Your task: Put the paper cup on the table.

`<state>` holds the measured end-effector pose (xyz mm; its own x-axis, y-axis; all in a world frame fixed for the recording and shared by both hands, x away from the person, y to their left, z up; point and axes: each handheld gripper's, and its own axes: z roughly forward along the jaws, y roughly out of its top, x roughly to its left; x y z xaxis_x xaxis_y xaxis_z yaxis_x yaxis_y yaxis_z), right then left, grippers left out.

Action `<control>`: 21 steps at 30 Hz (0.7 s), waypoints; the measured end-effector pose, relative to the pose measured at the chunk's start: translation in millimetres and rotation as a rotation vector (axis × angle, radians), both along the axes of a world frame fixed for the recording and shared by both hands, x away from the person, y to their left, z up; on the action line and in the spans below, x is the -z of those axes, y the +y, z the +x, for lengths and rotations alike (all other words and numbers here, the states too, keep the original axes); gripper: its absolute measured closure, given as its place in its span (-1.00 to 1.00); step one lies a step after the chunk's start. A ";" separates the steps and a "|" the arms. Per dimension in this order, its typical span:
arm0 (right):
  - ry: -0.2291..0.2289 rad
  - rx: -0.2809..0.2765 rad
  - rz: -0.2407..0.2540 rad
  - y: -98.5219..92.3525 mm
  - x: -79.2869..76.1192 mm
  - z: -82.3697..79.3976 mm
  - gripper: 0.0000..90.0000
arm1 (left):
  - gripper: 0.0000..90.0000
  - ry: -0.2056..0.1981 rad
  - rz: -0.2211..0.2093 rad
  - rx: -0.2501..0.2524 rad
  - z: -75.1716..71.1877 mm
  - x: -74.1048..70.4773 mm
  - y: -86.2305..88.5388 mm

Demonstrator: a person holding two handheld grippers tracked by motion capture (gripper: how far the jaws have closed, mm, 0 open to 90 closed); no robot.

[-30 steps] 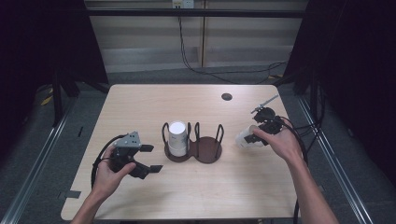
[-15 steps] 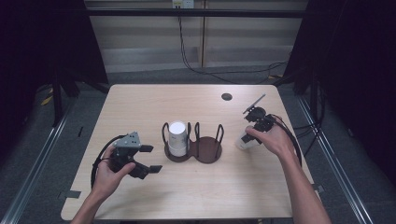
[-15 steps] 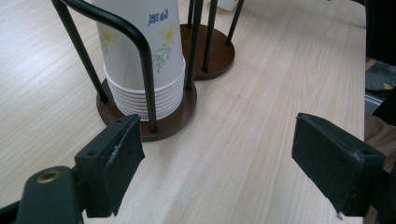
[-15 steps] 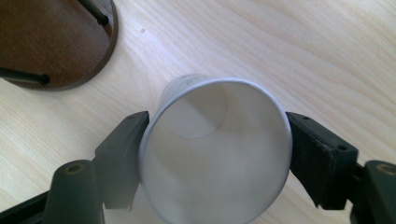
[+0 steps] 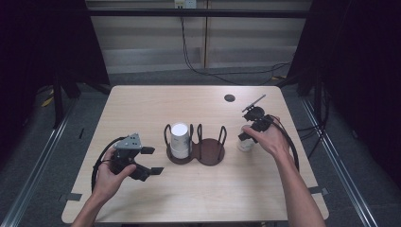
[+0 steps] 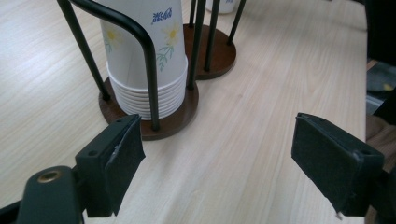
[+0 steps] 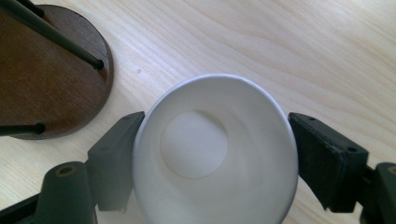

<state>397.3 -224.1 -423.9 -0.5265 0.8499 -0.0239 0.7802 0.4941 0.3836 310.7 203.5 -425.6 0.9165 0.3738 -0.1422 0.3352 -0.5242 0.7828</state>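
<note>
A white paper cup (image 5: 245, 147) stands upright on the table, right of the holder. My right gripper (image 5: 246, 140) points down over it. In the right gripper view the cup (image 7: 215, 149) sits round and unsquashed between the two pads. The jaws have just been opening and no longer press on it. A stack of flower-printed cups (image 5: 180, 140) fills the left bay of the dark wire cup holder (image 5: 208, 152), and its right bay is bare. My left gripper (image 5: 152, 160) rests open at the holder's left. Its wide jaws (image 6: 233, 172) face the stack (image 6: 147, 56).
A small dark round spot (image 5: 230, 98) marks the table's far right. Cables trail from both grippers. The holder's brown base (image 7: 46, 79) lies close to the left of the cup. Bare wood stretches in front of the holder.
My right gripper has sunk a little with the cup between its jaws, and the jaws stand wider apart. The left gripper has stayed where it was.
</note>
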 end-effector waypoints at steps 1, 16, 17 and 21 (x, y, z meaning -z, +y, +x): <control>-0.004 -0.002 0.003 0.2 0.5 0.1 -0.54 | -0.63 0.001 0.009 -0.002 -0.2 0.5 -0.6; -0.041 0.062 0.166 -6.6 5.2 -0.6 -0.68 | -0.63 0.003 0.016 -0.007 -1.6 4.4 -2.4; -0.040 0.074 0.173 -6.7 4.7 -0.7 -0.66 | -0.63 0.001 0.002 -0.014 -2.2 4.7 -3.0; -0.046 0.068 0.177 -4.8 3.4 -2.0 -0.68 | -0.61 0.000 -0.018 -0.010 -2.0 3.3 -5.0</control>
